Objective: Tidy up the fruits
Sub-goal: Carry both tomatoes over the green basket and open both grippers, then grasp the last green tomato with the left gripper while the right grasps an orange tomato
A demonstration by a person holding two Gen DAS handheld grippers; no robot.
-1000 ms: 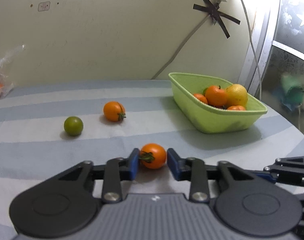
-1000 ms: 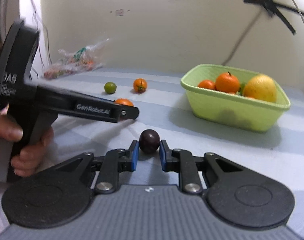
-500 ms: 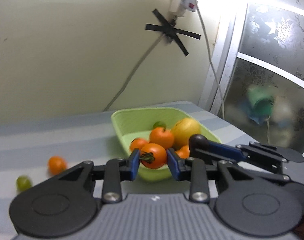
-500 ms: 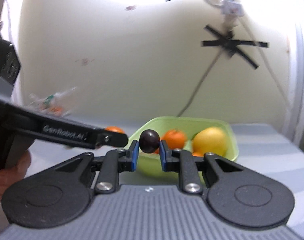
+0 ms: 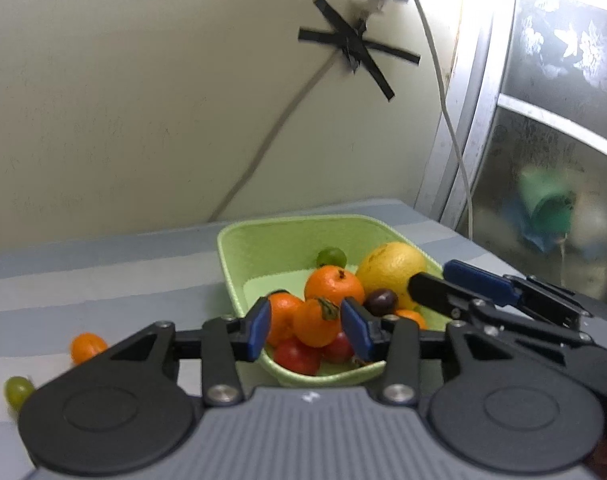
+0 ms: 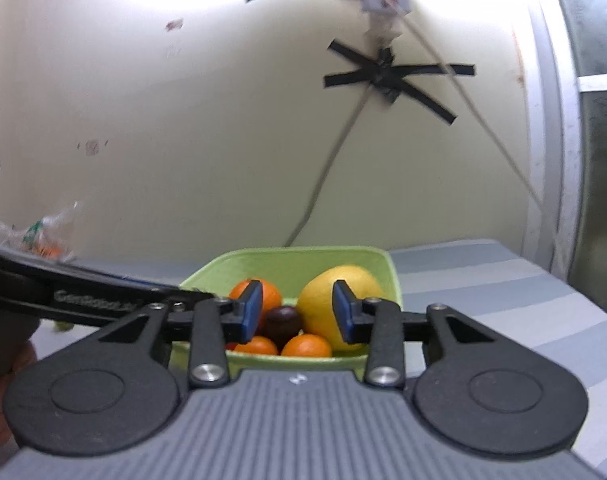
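Striped grey-blue cloth (image 5: 115,280) covers the tabletop, which runs back to a cream wall and, on the right, a frosted window.

Nearest in the left wrist view, the left gripper (image 5: 306,327) hangs over the near end of a light green basket (image 5: 239,256). Its jaws are opening; a small orange tomato with a dry green calyx (image 5: 315,322) sits between the blue pads, the right one clear of it, and whether the left one still touches it I cannot tell. Just beneath it lie two red tomatoes (image 5: 297,356) and an orange one (image 5: 283,312). Deeper in the basket sit a mandarin (image 5: 333,284), a dark purple fruit (image 5: 381,302), a large yellow citrus (image 5: 391,268) and, farthest back, a green fruit (image 5: 331,257). The right gripper (image 5: 439,284) reaches in from the right above the yellow citrus.

Out on the cloth near the tabletop's left edge lie another orange tomato (image 5: 88,347) and a green one (image 5: 18,391), well apart from the basket.

From the right wrist view, the right gripper's jaws are opening too, and the dark purple fruit lies loose below and between them, resting on the other fruit in the basket. A clear plastic bag (image 6: 35,236) sits at the far left by the wall. Black tape (image 6: 391,76) crosses a cable (image 6: 327,184) on the wall.
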